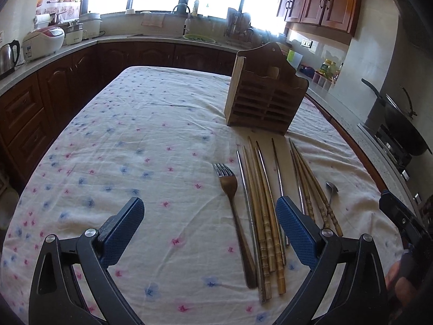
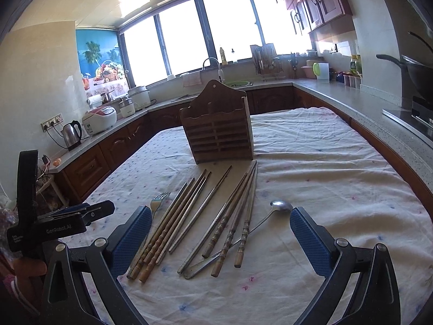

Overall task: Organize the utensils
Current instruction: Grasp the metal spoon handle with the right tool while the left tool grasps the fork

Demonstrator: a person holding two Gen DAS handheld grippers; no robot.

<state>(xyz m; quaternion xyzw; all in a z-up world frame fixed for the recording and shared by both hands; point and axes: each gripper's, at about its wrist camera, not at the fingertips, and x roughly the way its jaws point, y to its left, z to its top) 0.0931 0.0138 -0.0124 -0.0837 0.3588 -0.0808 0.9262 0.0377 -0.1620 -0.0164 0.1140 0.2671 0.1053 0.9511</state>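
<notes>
- Best begun with one outer piece, the spoon [image 2: 281, 205] or fork [image 1: 230, 189], gripped at mid-handle and lifted clear of the chopsticks [image 2: 189, 216].
- Utensils flat on the table [image 2: 324, 162], just before the wooden holder [image 2: 219, 132].
- Left gripper [image 1: 209, 216] and right gripper [image 2: 220, 226] low over the cloth, fingers [image 2: 135, 233] spread wide, empty.

Legible text appears in the right wrist view only. At the lower left of the frame, the black body of the left gripper [image 2: 58, 223] carries the white marking "GeoRobot.AI" along its side. A smaller white label sits at the left end of the same body; its characters are too small to read. An engraved mark on the handle of the spoon [image 2: 280, 206], lower centre, is also illegible. The left wrist view shows no readable text.
</notes>
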